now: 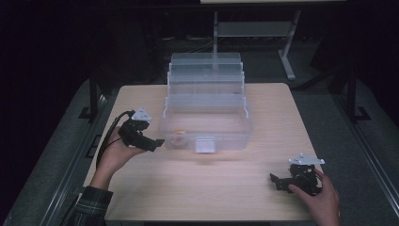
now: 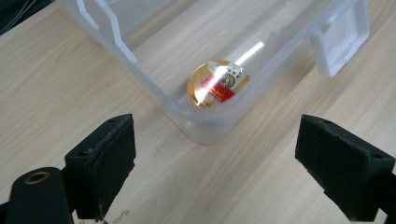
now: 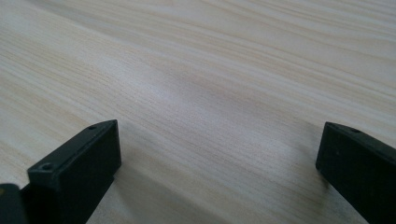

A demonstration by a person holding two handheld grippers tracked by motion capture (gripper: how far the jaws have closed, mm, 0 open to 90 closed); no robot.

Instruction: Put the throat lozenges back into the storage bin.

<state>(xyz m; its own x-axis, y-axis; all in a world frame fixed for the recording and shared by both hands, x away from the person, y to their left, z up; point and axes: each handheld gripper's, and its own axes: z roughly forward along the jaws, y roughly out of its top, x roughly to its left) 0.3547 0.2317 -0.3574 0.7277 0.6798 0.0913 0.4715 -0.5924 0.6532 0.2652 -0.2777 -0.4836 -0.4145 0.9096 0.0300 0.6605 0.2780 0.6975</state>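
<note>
A clear plastic tiered box point(image 1: 205, 103) stands open at the middle back of the wooden table. Inside its front left corner lies a small gold round object with a red and white label point(image 2: 217, 84) point(image 1: 178, 132). My left gripper point(image 1: 155, 142) hovers just left of that corner, jaws wide open and empty, pointing at the box point(image 2: 154, 88). In the left gripper view its own jaws point(image 2: 217, 161) frame the corner and the gold object. My right gripper point(image 1: 276, 181) rests low at the table's front right, open, with bare wood between its jaws point(image 3: 217, 158).
The box has a white latch point(image 1: 205, 144) on its front wall and stepped trays rising toward the back. The light wood table point(image 1: 207, 188) has bare surface in front of the box. A metal stand point(image 1: 287, 52) is on the dark floor behind.
</note>
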